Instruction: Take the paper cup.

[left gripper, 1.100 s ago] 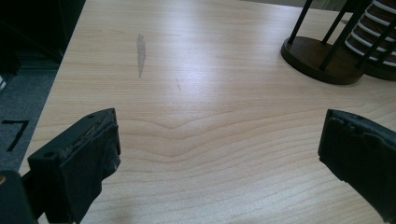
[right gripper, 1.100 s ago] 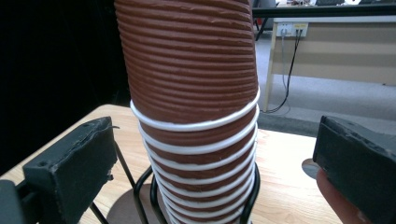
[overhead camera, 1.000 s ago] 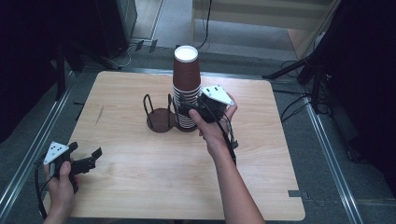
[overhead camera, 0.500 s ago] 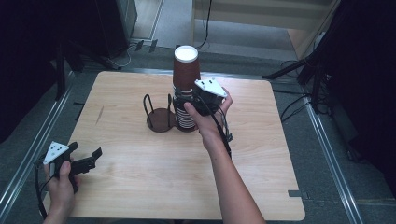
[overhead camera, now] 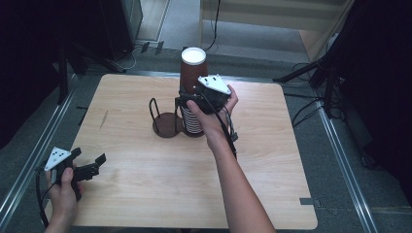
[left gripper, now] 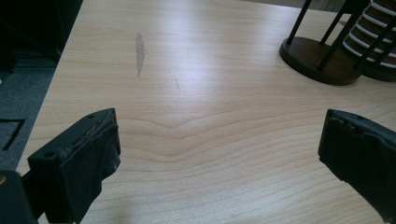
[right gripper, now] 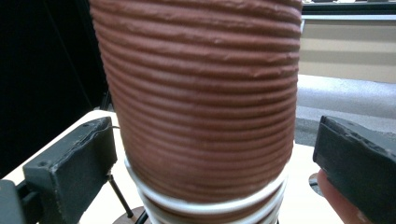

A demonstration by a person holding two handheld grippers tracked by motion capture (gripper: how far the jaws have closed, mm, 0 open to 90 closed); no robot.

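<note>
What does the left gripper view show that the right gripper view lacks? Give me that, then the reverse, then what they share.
Left gripper view: the left gripper, jaws open over bare wood, a grey streak on the table, and the dark round holder base.

Right gripper view: the right gripper, jaws open either side of the ribbed brown top cup, seen close up, plus a fingertip.

Both: the cup stack with its white rims, and the wooden table.
</note>
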